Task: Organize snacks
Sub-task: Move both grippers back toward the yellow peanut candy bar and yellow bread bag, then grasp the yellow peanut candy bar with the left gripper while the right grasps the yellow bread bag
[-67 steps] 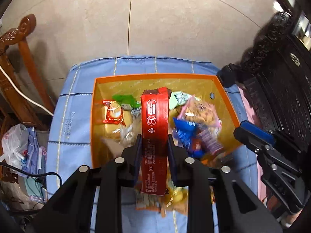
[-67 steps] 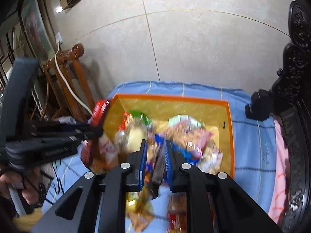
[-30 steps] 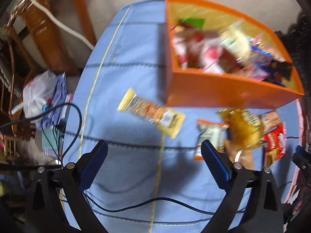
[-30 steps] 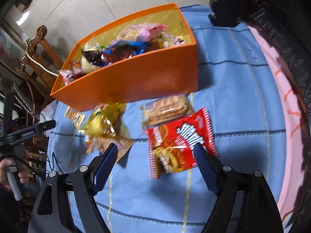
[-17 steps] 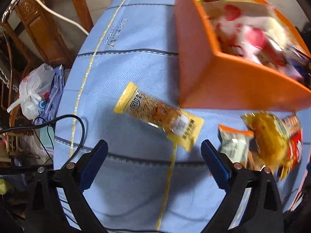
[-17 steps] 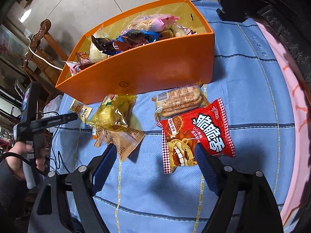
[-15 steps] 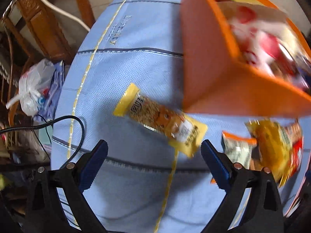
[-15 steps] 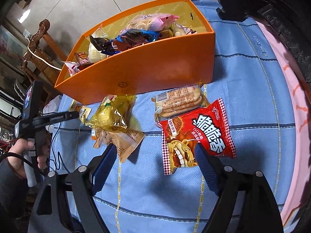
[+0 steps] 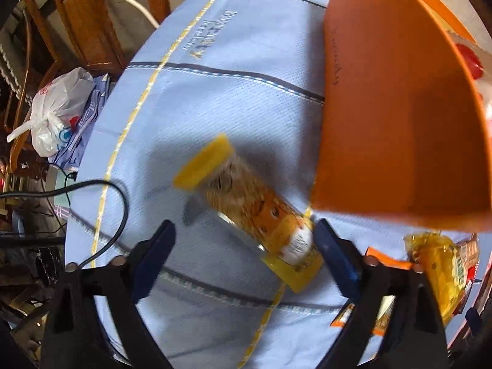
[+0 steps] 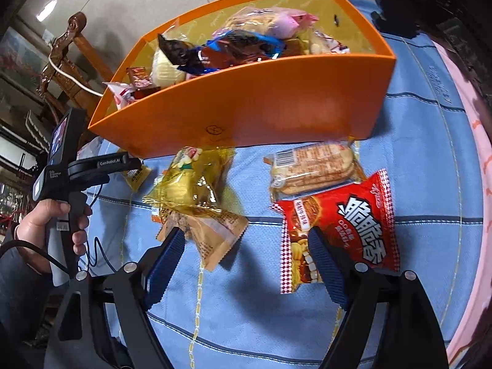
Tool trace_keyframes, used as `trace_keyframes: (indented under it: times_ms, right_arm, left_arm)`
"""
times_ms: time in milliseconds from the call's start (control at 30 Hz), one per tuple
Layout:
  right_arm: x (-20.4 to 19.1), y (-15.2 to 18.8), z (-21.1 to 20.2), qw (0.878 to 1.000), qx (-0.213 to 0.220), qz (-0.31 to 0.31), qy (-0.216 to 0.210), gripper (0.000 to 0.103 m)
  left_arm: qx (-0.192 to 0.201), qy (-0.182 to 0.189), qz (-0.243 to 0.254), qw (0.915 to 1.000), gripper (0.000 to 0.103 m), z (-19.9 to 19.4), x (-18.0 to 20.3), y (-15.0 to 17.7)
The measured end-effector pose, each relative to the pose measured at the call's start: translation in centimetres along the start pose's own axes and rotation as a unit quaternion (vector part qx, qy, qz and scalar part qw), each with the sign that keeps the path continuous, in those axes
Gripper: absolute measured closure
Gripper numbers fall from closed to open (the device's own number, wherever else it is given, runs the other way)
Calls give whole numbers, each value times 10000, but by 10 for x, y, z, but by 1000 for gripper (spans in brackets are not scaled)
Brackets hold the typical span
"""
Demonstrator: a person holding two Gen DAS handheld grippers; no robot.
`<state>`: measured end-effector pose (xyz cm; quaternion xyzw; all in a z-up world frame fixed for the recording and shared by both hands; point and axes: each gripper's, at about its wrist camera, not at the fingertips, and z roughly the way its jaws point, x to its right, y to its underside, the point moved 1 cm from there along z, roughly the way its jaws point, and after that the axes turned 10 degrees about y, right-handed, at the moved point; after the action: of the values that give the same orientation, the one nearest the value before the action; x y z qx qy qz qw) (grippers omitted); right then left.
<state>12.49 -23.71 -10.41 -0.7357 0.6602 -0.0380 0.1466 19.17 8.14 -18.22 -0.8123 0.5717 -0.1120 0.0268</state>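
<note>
The left hand-held gripper (image 9: 243, 240), jaws closing, straddles the yellow snack bar (image 9: 252, 206) at frame centre, beside the orange box (image 9: 384, 123). The right hand-held gripper (image 10: 246, 246) hangs spread above the blue-clothed bench (image 10: 430, 184).

Orange box (image 10: 276, 117), blue yellow-striped cloth (image 10: 430, 153), red packet (image 10: 353, 221)

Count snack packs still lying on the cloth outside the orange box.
5 visible: long yellow pack between the closing left gripper's jaws, crinkly gold bag, brown wrapper under it, biscuit pack, red bag. More may hide beneath.
</note>
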Motion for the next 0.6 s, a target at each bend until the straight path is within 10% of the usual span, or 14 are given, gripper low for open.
trace_keyframes:
  times_ms: [233, 600]
  right_arm:
    - [-3, 1, -2, 9999, 52, -58, -116, 20]
    - [-17, 6, -8, 9995, 110, -286, -72, 19]
  left_arm:
    - [-669, 8, -62, 9977, 36, -6, -26, 51]
    - [269, 13, 400, 9988, 45, -25, -16, 16]
